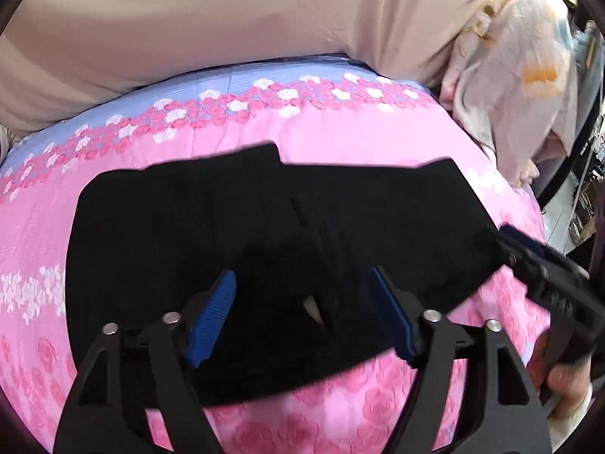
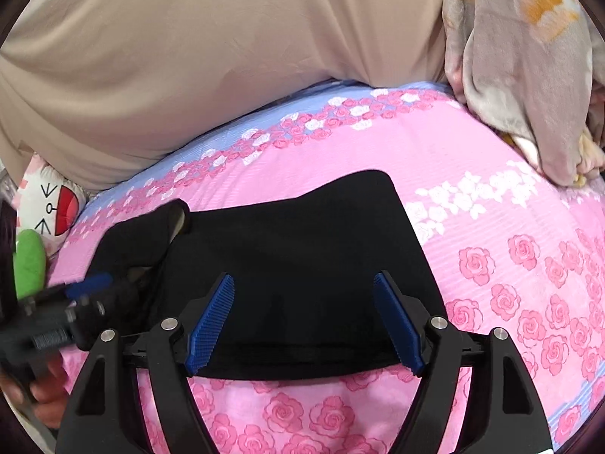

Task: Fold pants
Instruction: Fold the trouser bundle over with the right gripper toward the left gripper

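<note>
We have the black pants (image 1: 242,234) lying flat on the bed's pink rose bedspread (image 1: 340,140), already gathered into a compact, roughly rectangular bundle rather than spread at full leg length — so we judge at least one fold is made. In the left wrist view a diagonal ridge of doubled cloth crosses the middle, and the far edge steps up at one corner, which tells us the layers are not squared to each other. In the right wrist view a flap at the far left corner of the pants (image 2: 302,265) curls up and shows a pale lining. Our left claw (image 1: 302,314) stands wide over the near edge with nothing between its blue pads (image 1: 211,321); our right claw (image 2: 304,321) is just as wide, also holding nothing, low over the near hem. Each claw shows at the edge of the other's view, at opposite ends of the bundle. What is left, as we read it — flatten the curled corner, line up the edges, and perhaps one more fold to halve the bundle. The beige cover (image 2: 189,56) and the crumpled floral blanket (image 2: 529,75) lie well apart from the pants
</note>
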`<state>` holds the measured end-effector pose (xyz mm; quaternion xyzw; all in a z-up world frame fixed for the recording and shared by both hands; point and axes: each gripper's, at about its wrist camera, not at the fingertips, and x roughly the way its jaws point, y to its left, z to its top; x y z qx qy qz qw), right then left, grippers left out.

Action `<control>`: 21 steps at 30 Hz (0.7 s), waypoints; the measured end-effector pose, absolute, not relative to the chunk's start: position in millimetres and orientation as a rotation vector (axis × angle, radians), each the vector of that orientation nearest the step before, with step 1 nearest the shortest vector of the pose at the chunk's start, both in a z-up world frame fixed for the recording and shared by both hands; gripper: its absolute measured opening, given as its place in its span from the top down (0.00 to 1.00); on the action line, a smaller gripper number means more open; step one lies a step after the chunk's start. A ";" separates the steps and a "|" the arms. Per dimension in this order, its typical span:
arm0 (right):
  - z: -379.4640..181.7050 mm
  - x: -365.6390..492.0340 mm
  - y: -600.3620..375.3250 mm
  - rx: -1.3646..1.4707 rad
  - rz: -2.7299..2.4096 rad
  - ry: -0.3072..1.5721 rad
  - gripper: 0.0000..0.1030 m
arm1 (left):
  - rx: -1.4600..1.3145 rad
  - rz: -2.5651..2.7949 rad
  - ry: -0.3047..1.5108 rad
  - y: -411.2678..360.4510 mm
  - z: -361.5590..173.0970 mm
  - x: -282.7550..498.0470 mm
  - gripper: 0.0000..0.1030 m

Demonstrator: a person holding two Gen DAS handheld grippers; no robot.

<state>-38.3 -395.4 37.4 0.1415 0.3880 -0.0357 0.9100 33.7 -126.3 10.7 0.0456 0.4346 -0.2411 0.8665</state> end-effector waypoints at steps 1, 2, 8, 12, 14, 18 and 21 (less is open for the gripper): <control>37.5 -36.6 -394.5 0.316 -0.039 0.806 0.27 | 0.088 -0.499 0.895 -121.0 14.6 29.5 0.14; 37.8 -34.9 -391.9 0.337 -0.004 0.810 0.27 | 0.084 -0.470 0.855 -106.5 24.3 24.4 0.13; 30.1 8.2 -332.8 0.406 0.288 0.884 0.19 | 0.106 -0.202 0.727 -24.4 52.0 19.3 0.07; 14.9 37.3 -289.1 0.401 0.380 0.972 0.19 | 0.050 -0.059 0.771 33.7 39.0 31.4 0.07; 6.2 43.7 -269.4 0.388 0.388 1.020 0.19 | 0.031 -0.027 0.788 53.6 31.7 33.8 0.07; 3.3 30.8 -243.4 0.372 0.422 1.036 0.20 | 0.000 -0.007 0.818 82.3 16.5 32.9 0.07; 2.7 27.8 -236.4 0.366 0.389 1.032 0.26 | -0.015 -0.041 0.831 86.5 8.8 35.5 0.07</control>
